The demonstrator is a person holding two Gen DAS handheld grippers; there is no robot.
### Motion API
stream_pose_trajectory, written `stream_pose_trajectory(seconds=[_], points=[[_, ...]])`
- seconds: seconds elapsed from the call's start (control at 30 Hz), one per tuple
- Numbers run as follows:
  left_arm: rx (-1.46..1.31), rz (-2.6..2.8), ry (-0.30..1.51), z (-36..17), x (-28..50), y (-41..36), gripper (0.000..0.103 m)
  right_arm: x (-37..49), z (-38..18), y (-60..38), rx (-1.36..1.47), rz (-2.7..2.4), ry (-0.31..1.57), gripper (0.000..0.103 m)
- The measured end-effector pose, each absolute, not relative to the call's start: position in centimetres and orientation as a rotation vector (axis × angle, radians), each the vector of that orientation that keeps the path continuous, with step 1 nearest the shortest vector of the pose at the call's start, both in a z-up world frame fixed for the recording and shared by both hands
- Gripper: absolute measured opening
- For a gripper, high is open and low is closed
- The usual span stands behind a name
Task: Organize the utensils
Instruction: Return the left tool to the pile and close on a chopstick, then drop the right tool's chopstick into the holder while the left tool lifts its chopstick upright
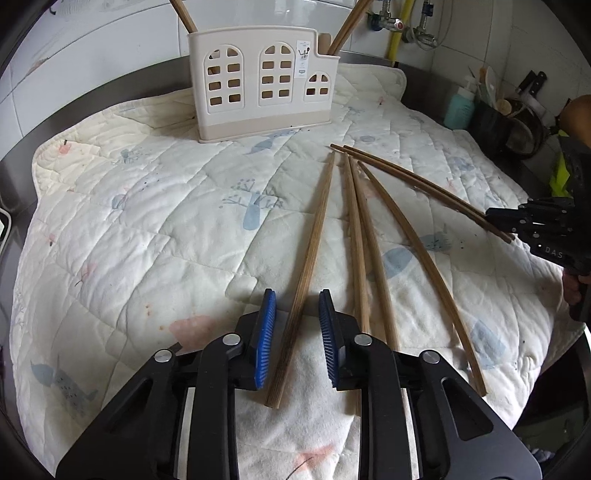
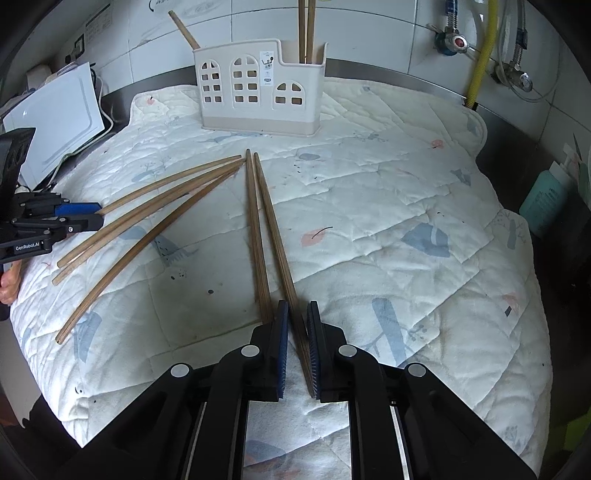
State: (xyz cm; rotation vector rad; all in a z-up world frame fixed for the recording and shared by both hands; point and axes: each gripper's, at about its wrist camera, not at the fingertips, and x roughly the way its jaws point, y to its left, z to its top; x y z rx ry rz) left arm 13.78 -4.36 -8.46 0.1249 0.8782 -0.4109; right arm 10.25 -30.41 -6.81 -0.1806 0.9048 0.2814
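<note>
A cream utensil holder (image 1: 258,92) (image 2: 258,88) with window cut-outs stands at the far edge of a quilted mat (image 1: 147,221), with chopsticks (image 2: 306,29) upright in it. Several wooden chopsticks lie fanned on the mat. One chopstick (image 1: 314,236) runs between the blue pads of my left gripper (image 1: 297,295), which is open with a gap on each side. My right gripper (image 2: 297,304) has its jaws nearly together on another chopstick (image 2: 275,236). A second chopstick (image 2: 255,229) passes under its left finger. Each gripper also shows at the side of the other's view: left gripper (image 2: 98,216), right gripper (image 1: 495,221).
A teal bottle (image 1: 458,107) (image 2: 543,199) and a dark pot of kitchen tools (image 1: 517,110) stand right of the mat. A white appliance (image 2: 55,118) with a cable sits at the left. Gas pipes and valves (image 2: 480,48) run along the tiled wall. A hand (image 2: 7,284) holds the left gripper.
</note>
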Motion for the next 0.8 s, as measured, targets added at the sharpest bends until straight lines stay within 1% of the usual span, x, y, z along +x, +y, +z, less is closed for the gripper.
stream_pose_trajectory(seconds=[0.03, 0.07, 0.1, 0.17, 0.33, 0.37, 0.57, 0.63, 0.8], points=[[0.127, -0.406, 0.878, -8.4, 13.8, -4.4, 0.020, 10.2, -6.8, -30.4, -0.182, 0.279, 0.901, 0.010], [0.128, -0.397, 0.877, -8.4, 13.8, -4.4, 0.016, 10.1, -6.8, -30.3, -0.182, 0.277, 0.898, 0.009], [0.125, -0.390, 0.876, -8.3, 13.7, -4.4, 0.016, 9.9, -6.7, -30.4, -0.178, 0.276, 0.896, 0.009], [0.115, -0.381, 0.873, -8.4, 13.6, -4.4, 0.016, 9.7, -6.6, -30.5, -0.164, 0.278, 0.893, 0.007], [0.093, -0.385, 0.878, -8.5, 13.6, -4.3, 0.016, 8.9, -6.0, -30.6, -0.142, 0.274, 0.875, 0.007], [0.096, -0.385, 0.878, -8.5, 13.6, -4.4, 0.018, 8.8, -5.9, -30.6, -0.139, 0.273, 0.873, 0.007], [0.155, -0.401, 0.872, -8.4, 13.4, -4.8, 0.016, 8.5, -5.4, -30.7, -0.116, 0.266, 0.857, 0.007], [0.167, -0.401, 0.864, -8.3, 13.2, -4.9, 0.011, 8.3, -4.7, -30.8, -0.100, 0.264, 0.836, 0.007], [0.131, -0.415, 0.833, -7.3, 12.4, -4.7, 0.006, 7.3, -1.7, -30.8, -0.086, 0.264, 0.756, 0.006]])
